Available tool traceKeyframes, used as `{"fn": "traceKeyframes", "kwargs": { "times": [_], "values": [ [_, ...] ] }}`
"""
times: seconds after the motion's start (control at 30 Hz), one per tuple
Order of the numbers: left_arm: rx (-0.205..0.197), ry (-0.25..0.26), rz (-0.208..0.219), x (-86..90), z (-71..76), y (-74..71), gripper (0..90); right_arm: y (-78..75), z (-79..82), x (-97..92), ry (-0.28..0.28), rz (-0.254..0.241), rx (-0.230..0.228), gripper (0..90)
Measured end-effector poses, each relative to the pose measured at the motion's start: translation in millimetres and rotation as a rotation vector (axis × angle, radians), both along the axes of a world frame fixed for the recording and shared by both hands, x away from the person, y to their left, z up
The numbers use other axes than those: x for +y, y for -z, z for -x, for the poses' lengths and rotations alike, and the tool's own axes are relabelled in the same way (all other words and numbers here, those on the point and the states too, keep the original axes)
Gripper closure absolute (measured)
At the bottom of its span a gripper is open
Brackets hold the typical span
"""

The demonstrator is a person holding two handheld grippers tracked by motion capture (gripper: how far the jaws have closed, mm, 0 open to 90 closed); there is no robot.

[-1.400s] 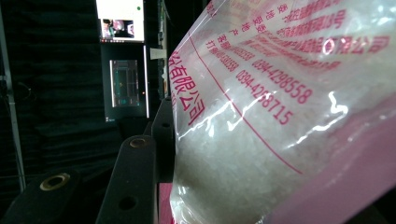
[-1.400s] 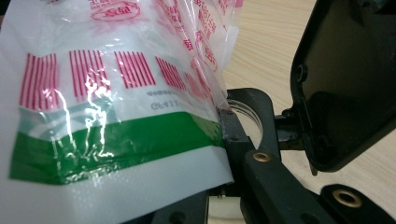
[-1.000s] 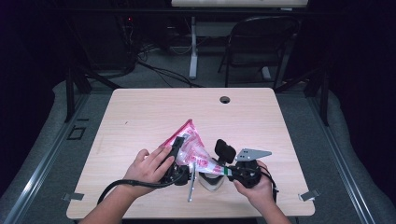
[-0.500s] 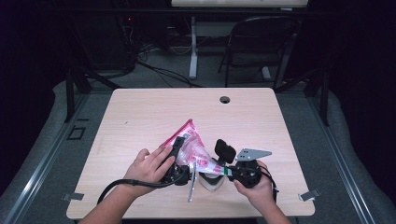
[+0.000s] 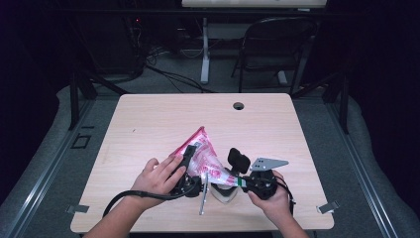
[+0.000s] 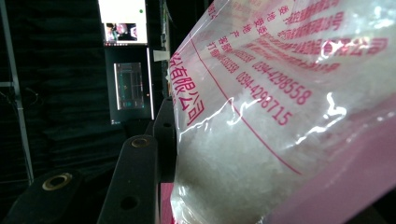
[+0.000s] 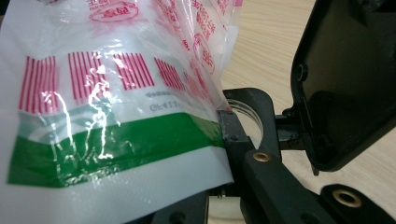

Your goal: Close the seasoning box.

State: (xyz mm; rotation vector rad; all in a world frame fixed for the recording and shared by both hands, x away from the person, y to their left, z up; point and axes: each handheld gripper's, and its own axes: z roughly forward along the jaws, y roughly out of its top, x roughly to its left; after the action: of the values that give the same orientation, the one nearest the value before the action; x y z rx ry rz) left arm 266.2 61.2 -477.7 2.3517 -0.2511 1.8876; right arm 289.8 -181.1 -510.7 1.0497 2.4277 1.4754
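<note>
Pink-printed clear plastic makes up the bag (image 5: 202,157), which holds white granules and lies tilted near the front middle of the wooden table (image 5: 148,119), its pointed top corner aimed away from the person. Its lower end, marked with a green band in the right gripper view, sits over a small white bowl (image 5: 224,193), with a metal spoon (image 5: 203,199) lying just left of that bowl. The left gripper (image 5: 189,163) has its jaws partly closed on the bag's left side, the film pressed against one black jaw in the left gripper view. The right gripper (image 5: 241,181) is clamped tight on the bag's lower edge (image 7: 140,140). Each gripper sits in a hand at the table's front edge.
</note>
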Motion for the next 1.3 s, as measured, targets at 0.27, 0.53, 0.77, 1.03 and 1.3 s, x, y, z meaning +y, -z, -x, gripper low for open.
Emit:
{"fn": "traceKeyframes", "kwargs": {
  "times": [0.27, 0.53, 0.77, 1.03, 1.3],
  "values": [
    [-0.007, 0.002, -0.007, -0.9, 1.0, -0.5, 62.5, 0.5, -0.2, -0.3, -0.001, -0.004, 0.001, 90.0],
    [-0.016, 0.008, -0.017, -1.7, 1.4, -1.2, 62.7, 0.9, -0.2, -0.6, 0.003, -0.002, 0.003, 90.0],
    [-0.015, 0.008, -0.027, -2.9, 1.0, -2.5, 62.8, 1.0, -0.2, -0.7, 0.002, -0.001, 0.004, 90.0],
    [-0.013, 0.011, -0.041, -3.6, 1.0, -2.9, 63.0, 0.9, -0.3, -1.1, 0.003, 0.001, 0.004, 90.0],
    [0.0, 0.007, -0.053, -3.4, 1.1, -3.1, 63.1, 1.3, -0.1, -0.5, 0.0, 0.0, 0.004, 90.0]
  ]
}}
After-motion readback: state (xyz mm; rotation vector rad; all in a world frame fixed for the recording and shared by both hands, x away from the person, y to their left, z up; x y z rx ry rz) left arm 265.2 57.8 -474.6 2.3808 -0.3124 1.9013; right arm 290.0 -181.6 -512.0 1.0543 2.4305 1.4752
